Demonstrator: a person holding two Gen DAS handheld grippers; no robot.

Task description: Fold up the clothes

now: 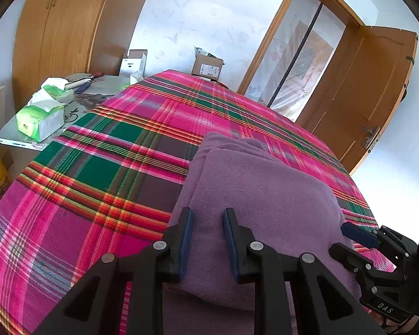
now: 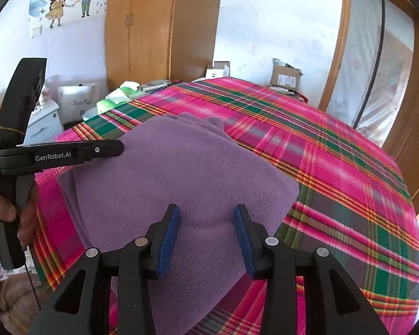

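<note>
A folded purple fleece garment point(image 1: 254, 195) lies on the pink and green plaid bedsheet point(image 1: 103, 150), near the bed's front edge. My left gripper point(image 1: 208, 215) stands open over the garment's near left part, and nothing is pinched between its blue pads. In the right wrist view the garment point(image 2: 181, 173) looks like a rough square. My right gripper point(image 2: 207, 212) is open above its near edge, with a slight pucker of cloth between the fingers, which do not press on it. Each gripper shows in the other's view: right gripper point(image 1: 347, 240), left gripper point(image 2: 117, 148).
Tissue packs point(image 1: 40, 117) sit on a small side table left of the bed. A cardboard box point(image 1: 208, 67) stands behind the bed's far end. A wooden wardrobe point(image 1: 67, 28) is at back left and an open door point(image 1: 371, 92) at right. A hand point(image 2: 2, 209) holds the left gripper's handle.
</note>
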